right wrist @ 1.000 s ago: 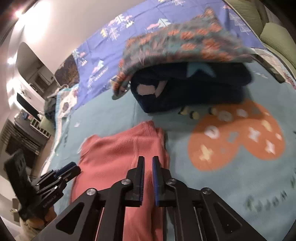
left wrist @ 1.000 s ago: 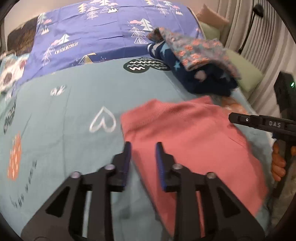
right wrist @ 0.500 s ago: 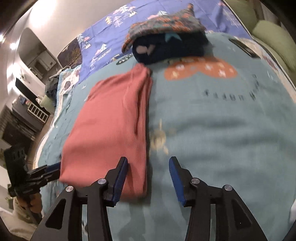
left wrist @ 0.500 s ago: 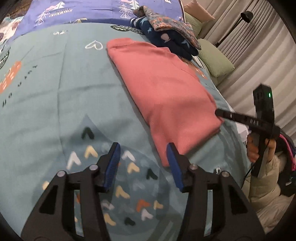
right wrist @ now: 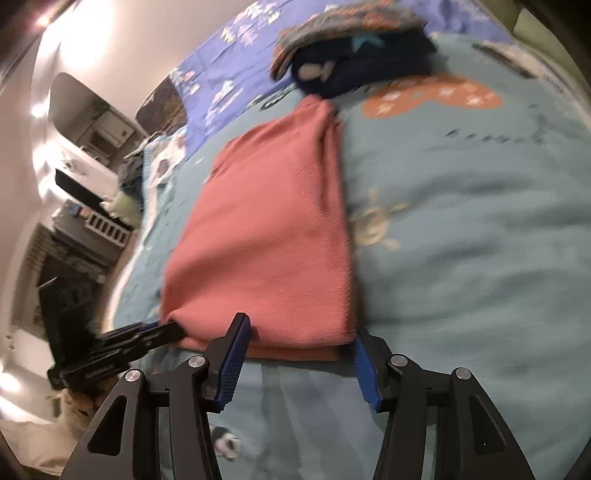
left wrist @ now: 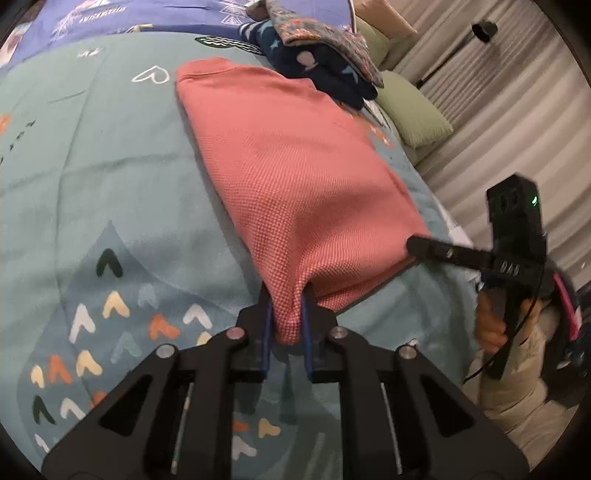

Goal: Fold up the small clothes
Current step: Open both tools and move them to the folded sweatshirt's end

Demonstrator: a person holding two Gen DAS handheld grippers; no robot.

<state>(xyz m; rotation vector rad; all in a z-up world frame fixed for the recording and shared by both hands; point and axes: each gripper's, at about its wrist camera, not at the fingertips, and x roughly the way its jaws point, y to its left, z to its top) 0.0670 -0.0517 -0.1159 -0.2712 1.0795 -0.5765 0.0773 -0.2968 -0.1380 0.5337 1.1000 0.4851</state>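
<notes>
A pink knit garment (left wrist: 295, 173) lies folded lengthwise on the teal bedspread (left wrist: 92, 192); it also shows in the right wrist view (right wrist: 273, 236). My left gripper (left wrist: 287, 317) is shut on the garment's near left corner, which bunches between the blue pads. My right gripper (right wrist: 301, 350) is open, its fingers straddling the garment's near right edge, and it shows in the left wrist view (left wrist: 417, 245) at that corner. The left gripper shows in the right wrist view (right wrist: 173, 330) at the other corner.
A stack of folded clothes, navy under a patterned piece (left wrist: 317, 48), sits past the garment's far end, also in the right wrist view (right wrist: 354, 59). A purple blanket (left wrist: 110, 18) covers the bed's head. Green cushions (left wrist: 413, 110) and curtains line the right side.
Both grippers have come forward to the garment's near end. The left gripper has closed on the near left corner. The right gripper has opened wider around the near right edge.
</notes>
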